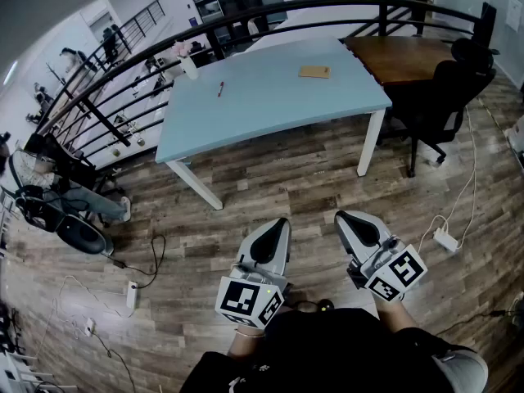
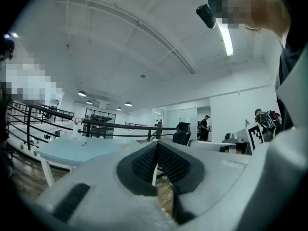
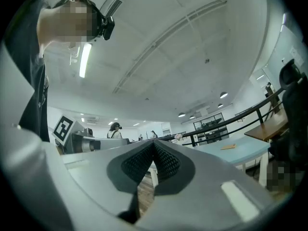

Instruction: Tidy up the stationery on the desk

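A pale blue desk [image 1: 270, 97] stands well ahead of me on the wooden floor. On it lie a dark pen [image 1: 220, 88] near the far left and a tan notepad [image 1: 314, 72] near the far right. A small vase with pink flowers [image 1: 186, 58] stands at its far left corner. My left gripper [image 1: 281, 222] and right gripper [image 1: 341, 216] are held side by side close to my body, far short of the desk. Both are shut with nothing between their jaws. In the left gripper view the desk [image 2: 72, 148] lies level ahead.
A black office chair [image 1: 446, 97] and a brown table [image 1: 409, 56] stand right of the desk. A black railing [image 1: 246, 23] runs behind it. Cables and a power strip [image 1: 446, 240] lie on the floor at the right, another strip [image 1: 131, 297] at the left, bags [image 1: 61, 211] further left.
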Available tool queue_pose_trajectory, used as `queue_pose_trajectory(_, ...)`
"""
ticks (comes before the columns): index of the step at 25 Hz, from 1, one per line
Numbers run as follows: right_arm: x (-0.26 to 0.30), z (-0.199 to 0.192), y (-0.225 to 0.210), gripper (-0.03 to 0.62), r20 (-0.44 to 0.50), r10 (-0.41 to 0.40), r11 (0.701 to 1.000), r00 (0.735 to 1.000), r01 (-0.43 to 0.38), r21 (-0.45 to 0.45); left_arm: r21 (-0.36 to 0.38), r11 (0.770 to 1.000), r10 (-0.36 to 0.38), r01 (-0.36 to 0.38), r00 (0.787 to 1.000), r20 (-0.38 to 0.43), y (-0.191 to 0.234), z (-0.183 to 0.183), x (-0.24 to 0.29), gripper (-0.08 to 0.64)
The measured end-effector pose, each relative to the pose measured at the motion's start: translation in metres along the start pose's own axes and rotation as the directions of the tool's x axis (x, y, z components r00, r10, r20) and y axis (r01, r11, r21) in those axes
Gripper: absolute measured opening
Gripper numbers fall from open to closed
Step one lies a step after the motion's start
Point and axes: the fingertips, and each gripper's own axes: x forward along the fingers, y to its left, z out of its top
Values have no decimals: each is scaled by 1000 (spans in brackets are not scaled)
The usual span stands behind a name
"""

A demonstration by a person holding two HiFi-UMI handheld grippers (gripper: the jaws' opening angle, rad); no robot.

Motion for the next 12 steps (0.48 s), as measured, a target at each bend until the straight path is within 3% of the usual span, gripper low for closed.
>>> queue_pose_trajectory(12, -21, 4, -12, 6, 30, -9, 999, 999, 7, 49, 21, 1000, 10, -10, 1000, -19, -20, -2, 5, -3)
